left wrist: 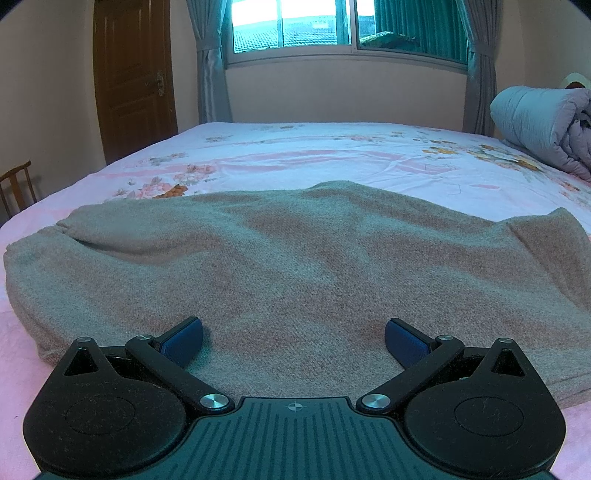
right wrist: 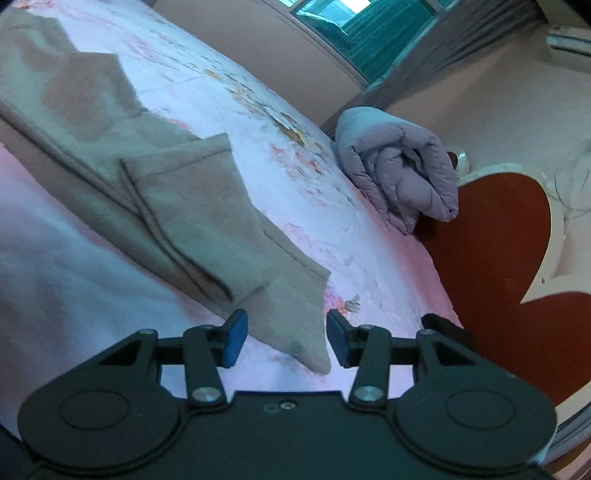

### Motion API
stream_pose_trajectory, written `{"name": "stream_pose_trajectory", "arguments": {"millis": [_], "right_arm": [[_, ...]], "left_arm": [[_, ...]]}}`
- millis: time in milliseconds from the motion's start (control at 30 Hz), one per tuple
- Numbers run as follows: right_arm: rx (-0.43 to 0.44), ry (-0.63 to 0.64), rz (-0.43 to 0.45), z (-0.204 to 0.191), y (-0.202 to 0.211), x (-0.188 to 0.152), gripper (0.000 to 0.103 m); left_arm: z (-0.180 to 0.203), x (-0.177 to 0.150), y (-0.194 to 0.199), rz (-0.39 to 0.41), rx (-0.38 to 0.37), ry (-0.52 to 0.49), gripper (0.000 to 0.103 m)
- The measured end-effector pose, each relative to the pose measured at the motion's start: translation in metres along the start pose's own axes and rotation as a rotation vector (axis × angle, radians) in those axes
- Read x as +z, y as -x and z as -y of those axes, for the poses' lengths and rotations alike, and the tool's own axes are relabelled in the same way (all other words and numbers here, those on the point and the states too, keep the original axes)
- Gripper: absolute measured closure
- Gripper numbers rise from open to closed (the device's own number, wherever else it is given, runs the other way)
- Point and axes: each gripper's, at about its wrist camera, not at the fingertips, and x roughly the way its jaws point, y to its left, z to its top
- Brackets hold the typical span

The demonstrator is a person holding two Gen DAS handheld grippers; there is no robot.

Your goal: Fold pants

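Our left gripper (left wrist: 293,341) is spread wide, blue pads (left wrist: 184,341) far apart, holding nothing. It hovers low over the pants (left wrist: 288,266), which fill the view straight ahead and under the fingers; we can't tell if the pads touch the cloth. Our right gripper (right wrist: 287,339) is also spread, less wide, empty. A corner of the pants (right wrist: 207,206) pokes in between its fingers, just ahead of the pads; contact not clear.

The pants are grey-beige knit lying flat on the bed (left wrist: 332,155), beside the near edge. From the right gripper they run away to the upper left, with a doubled layer and seams showing near the tool.

Handling, our judgement: soft, limp, light, a bit thick and fuzzy, so not slippery but it'll sag and bunch when lifted. Best hold is at hems or the corner in front of the right gripper, pinching both layers; the left should take an edge, not the middle of the panel.

Farther out: a rolled grey quilt (right wrist: 402,162) ahead to the right, and window (left wrist: 343,26), curtains and door (left wrist: 133,74) beyond the bed.
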Motion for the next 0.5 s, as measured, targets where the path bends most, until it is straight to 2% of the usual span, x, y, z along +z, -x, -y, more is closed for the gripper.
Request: {"name": "stream_pose_trajectory", "arguments": {"millis": [100, 167, 200, 367, 467, 500], "right_arm": [[-0.007, 0.036, 0.019, -0.001, -0.016, 0.004, 0.066], [0.021, 0.094, 0.067, -0.010, -0.022, 0.012, 0.067], [0.031, 0.136, 0.094, -0.015, -0.023, 0.017, 0.073], [0.113, 0.268, 0.217, -0.029, -0.014, 0.033, 0.074], [0.200, 0.331, 0.204, -0.033, -0.010, 0.030, 0.072], [0.189, 0.371, 0.185, -0.037, -0.010, 0.025, 0.072]], "left_arm": [[0.000, 0.000, 0.000, 0.000, 0.000, -0.001, 0.000], [0.000, 0.000, 0.000, 0.000, 0.000, 0.000, 0.000], [0.000, 0.000, 0.000, 0.000, 0.000, 0.000, 0.000], [0.000, 0.000, 0.000, 0.001, 0.000, 0.000, 0.000], [0.000, 0.000, -0.001, 0.001, -0.001, -0.001, 0.000], [0.000, 0.000, -0.001, 0.002, -0.001, 0.000, 0.000]]}}
